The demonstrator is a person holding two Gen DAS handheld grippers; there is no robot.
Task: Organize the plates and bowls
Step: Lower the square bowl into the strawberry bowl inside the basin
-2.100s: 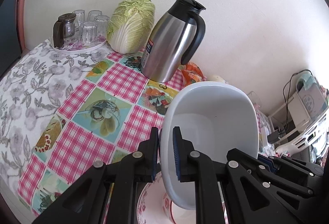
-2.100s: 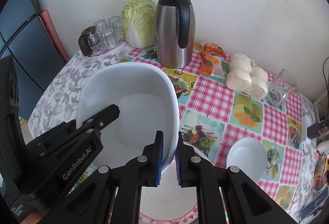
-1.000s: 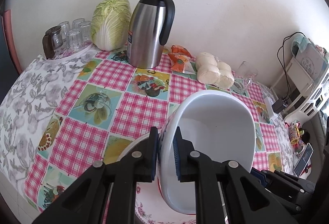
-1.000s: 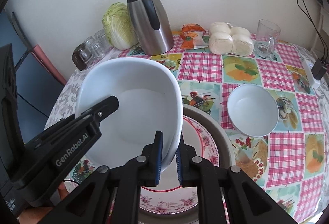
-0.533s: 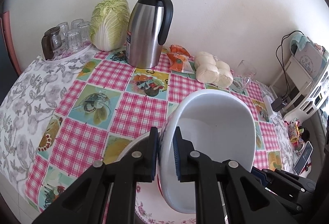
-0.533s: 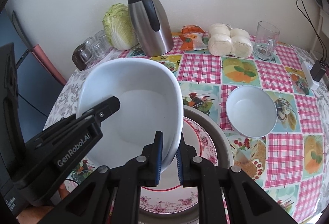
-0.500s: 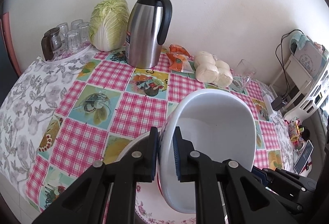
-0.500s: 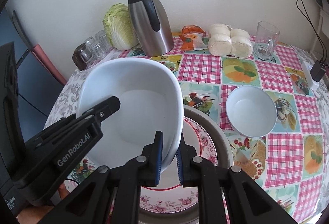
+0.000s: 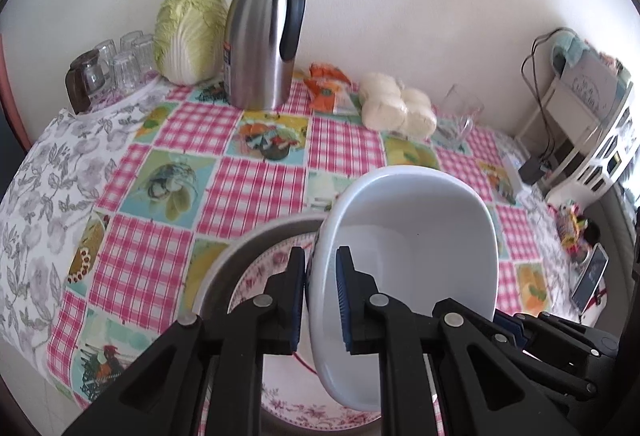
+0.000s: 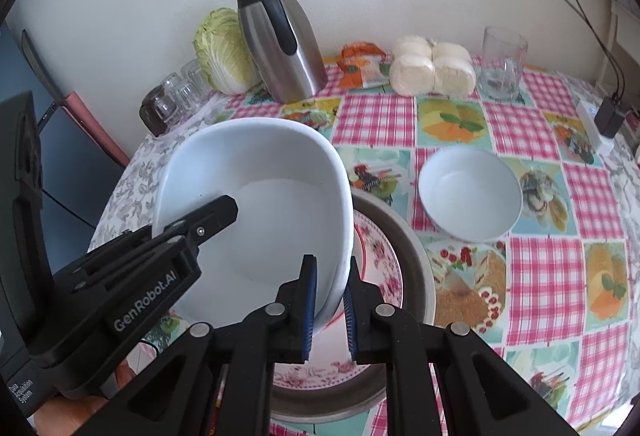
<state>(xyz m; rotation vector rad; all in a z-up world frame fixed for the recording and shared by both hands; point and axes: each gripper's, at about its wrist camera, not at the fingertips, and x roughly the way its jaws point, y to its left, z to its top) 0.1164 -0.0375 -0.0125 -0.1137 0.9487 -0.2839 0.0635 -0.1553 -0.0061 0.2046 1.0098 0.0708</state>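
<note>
Carried over and lowered onto the flowered plate [image 10: 376, 248] below, big white bowl [image 10: 256, 196] pinched by left gripper [image 9: 320, 300] and right gripper [image 10: 330, 304], one rim each, kept level for stacking.

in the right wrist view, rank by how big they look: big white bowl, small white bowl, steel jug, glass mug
1. big white bowl, though it is nearest the camera
2. steel jug
3. small white bowl
4. glass mug, though it is farther back

right hand-held gripper [image 10: 329, 302] | clamps rim | large white bowl [image 10: 256, 204] | above floral plate [image 10: 376, 252]

Glossy white bowl [image 10: 276, 204], brushed steel jug [image 9: 260, 48], patterned tablecloth [image 9: 256, 192]
</note>
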